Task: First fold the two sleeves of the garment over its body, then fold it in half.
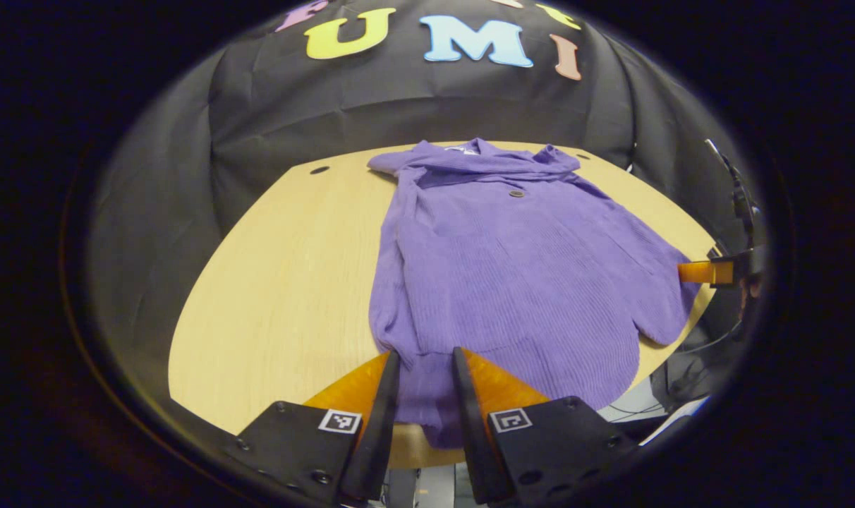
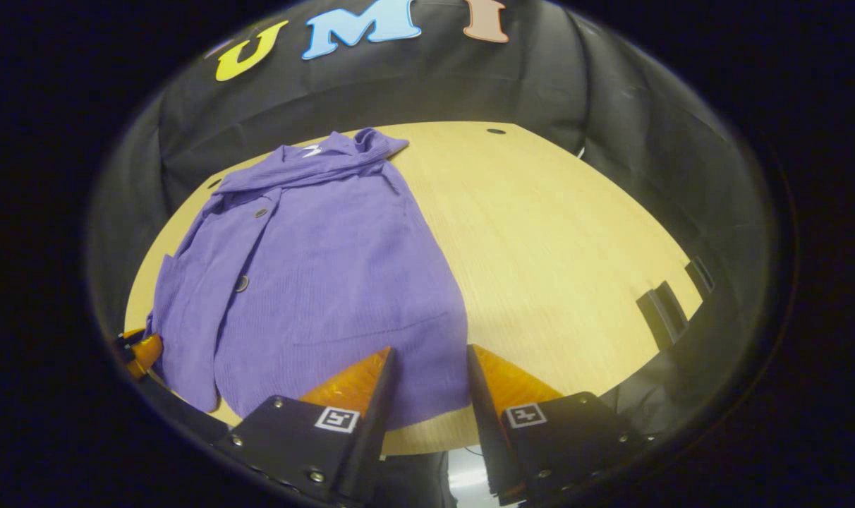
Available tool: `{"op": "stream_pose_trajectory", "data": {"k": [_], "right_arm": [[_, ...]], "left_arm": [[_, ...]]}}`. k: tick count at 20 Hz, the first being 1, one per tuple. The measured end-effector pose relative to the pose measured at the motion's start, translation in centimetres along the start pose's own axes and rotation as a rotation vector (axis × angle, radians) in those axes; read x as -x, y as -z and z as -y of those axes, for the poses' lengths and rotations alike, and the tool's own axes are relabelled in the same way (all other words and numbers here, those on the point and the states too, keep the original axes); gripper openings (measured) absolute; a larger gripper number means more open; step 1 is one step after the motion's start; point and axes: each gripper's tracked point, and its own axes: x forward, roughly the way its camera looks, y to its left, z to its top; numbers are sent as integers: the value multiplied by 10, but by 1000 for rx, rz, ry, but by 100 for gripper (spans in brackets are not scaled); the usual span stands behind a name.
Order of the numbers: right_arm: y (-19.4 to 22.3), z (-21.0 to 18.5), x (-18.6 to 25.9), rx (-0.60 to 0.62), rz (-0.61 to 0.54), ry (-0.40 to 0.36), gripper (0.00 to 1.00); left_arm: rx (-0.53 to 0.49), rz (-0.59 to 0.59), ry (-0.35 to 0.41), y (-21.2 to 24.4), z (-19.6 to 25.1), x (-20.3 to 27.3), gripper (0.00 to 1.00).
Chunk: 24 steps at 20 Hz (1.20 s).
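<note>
We see the purple garment (image 1: pixel 512 282) lying flat on the desk (image 1: pixel 286 296), collar at the far end and hem toward us, its sleeves already folded in over the body. A few dark buttons (image 2: pixel 242 283) run down its front.

In the left gripper view, the left tongs (image 1: pixel 426 363) sit at the near hem. Their fingers stand a little apart, and the hem's cloth lies in the gap between them and runs down past the fingertips (image 1: pixel 392 363). We cannot tell whether the fingers press on the cloth or merely straddle it. The rest of the garment spreads ahead of these tongs and off to their right.

In the right gripper view, the right tongs (image 2: pixel 431 356) are open, with a wider gap. The garment's near corner lies beneath and between the fingers; the right finger sits just past the cloth's edge over bare desk. We cannot tell if they touch the cloth. Most of the garment lies ahead and to the left of these tongs.

Each view catches the other tongs at the garment's far side edge.
</note>
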Motion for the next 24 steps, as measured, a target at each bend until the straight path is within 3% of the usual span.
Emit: {"op": "stream_pose_trajectory", "data": {"k": [1, 2, 3, 4, 5, 6, 7, 8, 10, 18, 24], "right_arm": [[0, -2, -1, 11, -6, -4, 60], [-3, -7, -1, 23, -3, -32, 60], [1, -10, -1, 6, -6, -29, 36], [0, -10, 1, 21, -5, -21, 12], [-2, -10, -1, 52, -10, -9, 13], [-1, -15, -1, 87, -12, -10, 14], [-8, -10, 0, 100, 7, 18, 13], [-5, -12, 2, 130, 1, 28, 3], [-8, -17, 0, 168, -3, 28, 3], [-68, -36, 32, 122, 109, -68, 3], [-122, -50, 52, 127, 223, -103, 3]], "left_arm": [[-5, -10, -8, 0, 1, 1, 32], [-28, -6, -1, 2, 4, 0, 31], [-23, -8, -18, 3, 6, 2, 27], [-36, -15, -32, 4, 8, 1, 15], [-43, -16, -42, 3, 7, 0, 16], [-39, -30, -58, 1, 8, -3, 8], [-35, -33, -48, -1, 11, -4, 9], [-13, -37, -35, -2, 13, -4, 9], [49, -31, -2, -8, 15, -4, 7], [238, 25, 120, -48, 20, 16, 7], [267, 127, 170, -114, 22, 35, 7]]}}
